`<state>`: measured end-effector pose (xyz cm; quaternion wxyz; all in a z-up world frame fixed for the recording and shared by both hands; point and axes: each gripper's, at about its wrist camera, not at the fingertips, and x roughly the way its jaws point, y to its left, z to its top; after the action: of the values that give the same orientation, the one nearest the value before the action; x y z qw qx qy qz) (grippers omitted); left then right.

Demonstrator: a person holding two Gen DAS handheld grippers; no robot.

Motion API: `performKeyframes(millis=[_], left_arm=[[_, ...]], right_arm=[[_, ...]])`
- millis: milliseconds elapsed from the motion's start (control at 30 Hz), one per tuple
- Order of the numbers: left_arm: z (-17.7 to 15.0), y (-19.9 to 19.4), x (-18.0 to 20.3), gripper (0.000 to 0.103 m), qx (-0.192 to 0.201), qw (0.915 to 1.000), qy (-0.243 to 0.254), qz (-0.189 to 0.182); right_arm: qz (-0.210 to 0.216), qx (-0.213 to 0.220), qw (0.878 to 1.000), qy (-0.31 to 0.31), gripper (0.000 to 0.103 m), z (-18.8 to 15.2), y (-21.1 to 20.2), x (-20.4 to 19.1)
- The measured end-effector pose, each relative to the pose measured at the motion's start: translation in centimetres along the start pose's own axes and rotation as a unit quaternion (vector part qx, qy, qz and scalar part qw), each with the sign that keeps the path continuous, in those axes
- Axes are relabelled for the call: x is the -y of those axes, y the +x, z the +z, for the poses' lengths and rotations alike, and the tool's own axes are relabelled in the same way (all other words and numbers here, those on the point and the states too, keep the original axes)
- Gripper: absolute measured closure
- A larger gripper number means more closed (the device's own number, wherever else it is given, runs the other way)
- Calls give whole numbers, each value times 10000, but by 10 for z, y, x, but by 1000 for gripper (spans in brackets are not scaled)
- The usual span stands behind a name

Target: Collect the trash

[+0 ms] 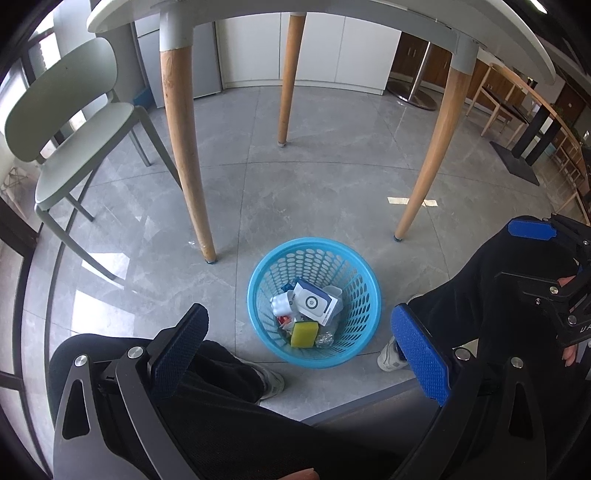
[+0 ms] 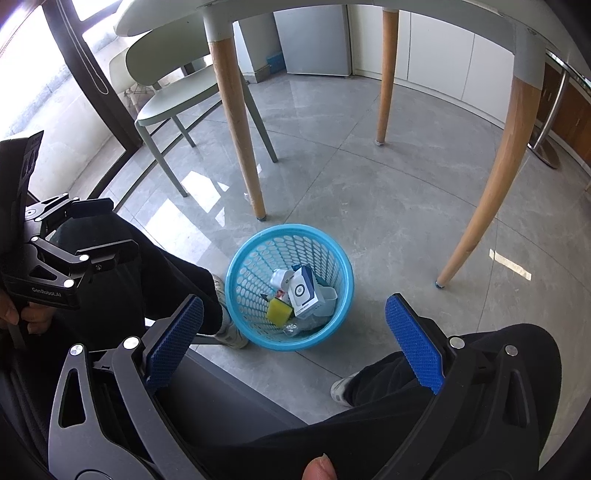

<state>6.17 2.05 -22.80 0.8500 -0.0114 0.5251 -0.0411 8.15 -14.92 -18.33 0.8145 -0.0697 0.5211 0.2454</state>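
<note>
Left to right in the left wrist view: a pale green chair (image 1: 74,129) stands on the grey tiled floor (image 1: 314,192) beside the wooden legs of a white table (image 1: 295,11). The left tongs (image 1: 299,350) are spread wide, nothing between their blue pads. The blue basket (image 1: 258,266) stands on the floor ahead of and between the two fingers, near the front table leg, flanked by the person's shoes. Inside it lie a white box (image 1: 316,301), a yellow sponge (image 1: 304,334) and further wrappers too small to identify. At the right edge of this view, the right tongs (image 2: 293,332) show partly. In the right wrist view, they are likewise spread and empty, with the basket ahead between the fingers.
</note>
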Motion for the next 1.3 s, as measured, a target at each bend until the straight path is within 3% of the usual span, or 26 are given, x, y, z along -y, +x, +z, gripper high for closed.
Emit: performKeyframes(millis=[1300], left_arm=[[-4,3,5,6,-88,9999,69,-42]], right_arm=[[3,-50,10000,-4,9,-2,2,0]])
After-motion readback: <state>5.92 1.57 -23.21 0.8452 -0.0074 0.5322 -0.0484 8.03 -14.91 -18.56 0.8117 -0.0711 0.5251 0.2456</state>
